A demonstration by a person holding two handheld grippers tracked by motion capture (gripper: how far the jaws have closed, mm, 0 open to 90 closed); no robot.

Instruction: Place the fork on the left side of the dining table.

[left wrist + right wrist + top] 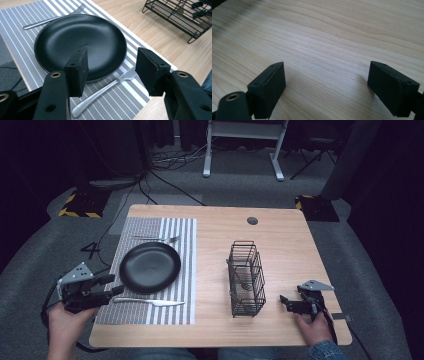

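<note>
We see a glossy black plate [150,267] on the striped placemat [186,270] toward the counter's [280,240] left edge; the left hand-held gripper [118,284] and the right hand-held gripper [283,302] both gape, empty.

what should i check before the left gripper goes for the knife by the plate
1. Left gripper jaws open: ok.
2. Knife lying flat on the striped mat, free of the plate: ok.
3. Jaws lined up over the knife handle: ok, it lies between them in the left gripper view.
4. Right gripper out of the way, open over bare table: ok.
5. Wire rack standing upright: ok.
6. What sits inside the rack: cannot tell.
</note>
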